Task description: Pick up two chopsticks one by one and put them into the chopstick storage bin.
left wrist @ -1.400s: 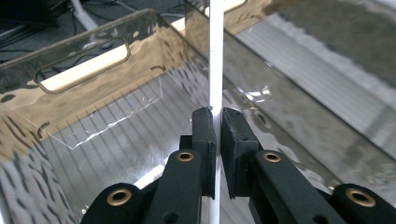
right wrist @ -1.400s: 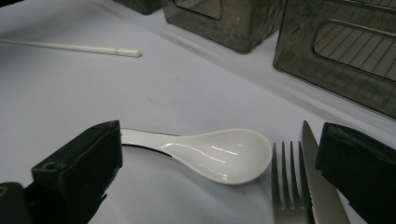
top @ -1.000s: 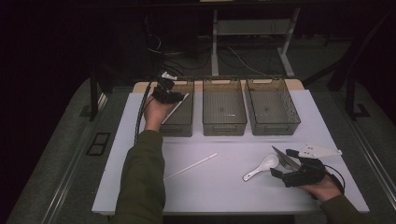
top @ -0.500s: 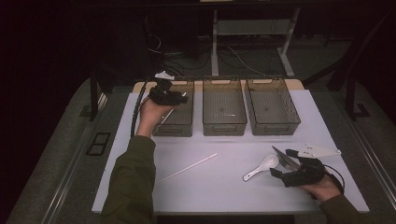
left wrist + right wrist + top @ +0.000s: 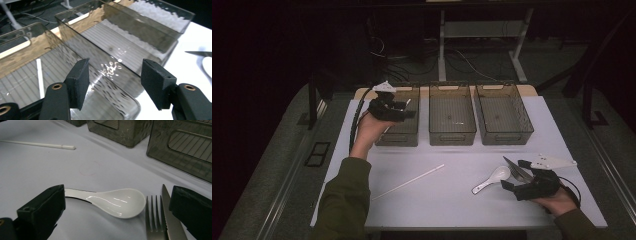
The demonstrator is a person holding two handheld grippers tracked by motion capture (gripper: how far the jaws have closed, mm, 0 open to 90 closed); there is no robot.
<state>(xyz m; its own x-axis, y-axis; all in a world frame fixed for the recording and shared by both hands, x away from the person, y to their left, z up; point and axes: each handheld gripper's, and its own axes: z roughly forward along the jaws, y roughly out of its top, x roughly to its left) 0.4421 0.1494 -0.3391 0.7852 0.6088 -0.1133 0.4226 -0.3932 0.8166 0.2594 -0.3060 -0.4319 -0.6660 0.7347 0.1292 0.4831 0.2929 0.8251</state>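
Observation:
My left gripper [image 5: 406, 113] hovers over the left of three clear bins [image 5: 398, 136], open and holding nothing [image 5: 115, 82]. A white chopstick [image 5: 39, 77] lies on that bin's ribbed floor. A second white chopstick [image 5: 407, 182] lies on the white table in front of the bins. My right gripper [image 5: 516, 176] rests low at the table's front right, open [image 5: 117, 212]. A white spoon [image 5: 117, 201] lies on the table between its jaws, untouched. A fork [image 5: 153, 220] and a knife [image 5: 170, 220] lie just beside the spoon.
The middle bin [image 5: 452, 131] and the right bin [image 5: 512, 132] stand in a row along the table's back edge. The second chopstick [image 5: 37, 144] lies well beyond the spoon. Dark floor, cables and stand legs surround the table.
The white chopstick that stuck out of my left gripper over the left bin now lies in that bin, and the jaws stand open. The right gripper has stayed put.

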